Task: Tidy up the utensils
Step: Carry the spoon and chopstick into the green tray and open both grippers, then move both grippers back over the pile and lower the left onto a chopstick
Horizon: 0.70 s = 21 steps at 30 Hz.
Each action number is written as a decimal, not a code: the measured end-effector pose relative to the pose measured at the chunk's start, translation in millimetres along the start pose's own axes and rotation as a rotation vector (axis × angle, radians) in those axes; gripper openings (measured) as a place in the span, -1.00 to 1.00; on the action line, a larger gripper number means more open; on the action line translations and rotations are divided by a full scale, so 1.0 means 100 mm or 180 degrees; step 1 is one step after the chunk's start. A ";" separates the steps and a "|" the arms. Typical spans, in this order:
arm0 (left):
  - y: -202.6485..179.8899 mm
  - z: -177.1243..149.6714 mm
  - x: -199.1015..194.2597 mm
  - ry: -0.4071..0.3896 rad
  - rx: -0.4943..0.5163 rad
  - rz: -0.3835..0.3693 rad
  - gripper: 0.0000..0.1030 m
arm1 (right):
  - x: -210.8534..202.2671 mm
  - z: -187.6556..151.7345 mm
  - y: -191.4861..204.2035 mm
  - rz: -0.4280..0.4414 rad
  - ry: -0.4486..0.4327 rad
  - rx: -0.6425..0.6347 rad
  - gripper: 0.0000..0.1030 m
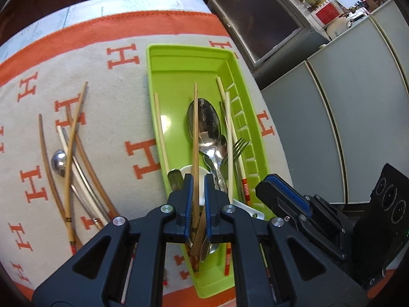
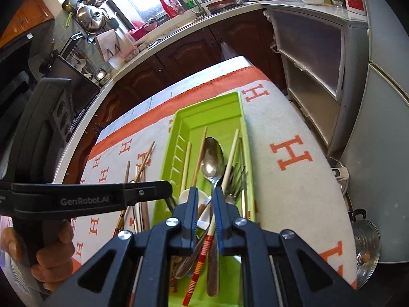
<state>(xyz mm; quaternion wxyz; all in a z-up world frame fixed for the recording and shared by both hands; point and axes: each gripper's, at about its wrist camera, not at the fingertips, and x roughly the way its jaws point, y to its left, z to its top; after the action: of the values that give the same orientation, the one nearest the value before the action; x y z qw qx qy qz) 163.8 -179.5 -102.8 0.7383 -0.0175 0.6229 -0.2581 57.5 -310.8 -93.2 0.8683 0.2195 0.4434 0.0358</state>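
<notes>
Left wrist view, left gripper [image 1: 198, 179] pinching brown chopstick [image 1: 195, 128] over green tray [image 1: 163, 76], right gripper [image 2: 205, 192] probably gripping striped chopstick [image 2: 202, 253] (partly hidden).

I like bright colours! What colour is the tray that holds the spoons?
Bright lime green. The tray shows best in the left wrist view.

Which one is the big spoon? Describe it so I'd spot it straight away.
Find the green tray on the orange-lettered cloth. In its middle lies the big spoon, bowl towards the empty end. It is the widest, shiniest thing there, with a brown chopstick lying across it.
</notes>
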 end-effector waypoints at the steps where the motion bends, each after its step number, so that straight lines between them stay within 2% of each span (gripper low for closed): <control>1: 0.00 0.01 -0.02 -0.0024 0.0016 0.0028 -0.88 | -0.01 0.00 0.02 0.0006 0.0005 -0.0015 -0.77; 7: 0.12 -0.18 -0.36 -0.0112 0.0045 0.0130 -0.85 | -0.04 -0.04 0.18 0.0078 0.0073 -0.0088 -0.77; 15: 0.63 -0.54 -0.82 -0.0300 -0.0054 0.0525 -0.83 | -0.07 -0.13 0.51 0.0274 0.0170 -0.0253 -0.77; 19: 0.91 -0.69 -0.91 -0.0354 -0.0208 0.0655 -0.44 | -0.06 -0.20 0.70 0.0339 0.0216 -0.0358 -0.77; 21: 1.06 -0.77 -0.91 -0.0388 -0.0285 0.0767 -0.36 | -0.05 -0.24 0.80 0.0365 0.0250 -0.0404 -0.77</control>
<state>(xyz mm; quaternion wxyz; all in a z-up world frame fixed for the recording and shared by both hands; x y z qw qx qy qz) 122.0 -28.4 -74.1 0.7989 0.0089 0.5854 -0.1379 46.3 -232.0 -68.9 0.8589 0.1874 0.4608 0.1221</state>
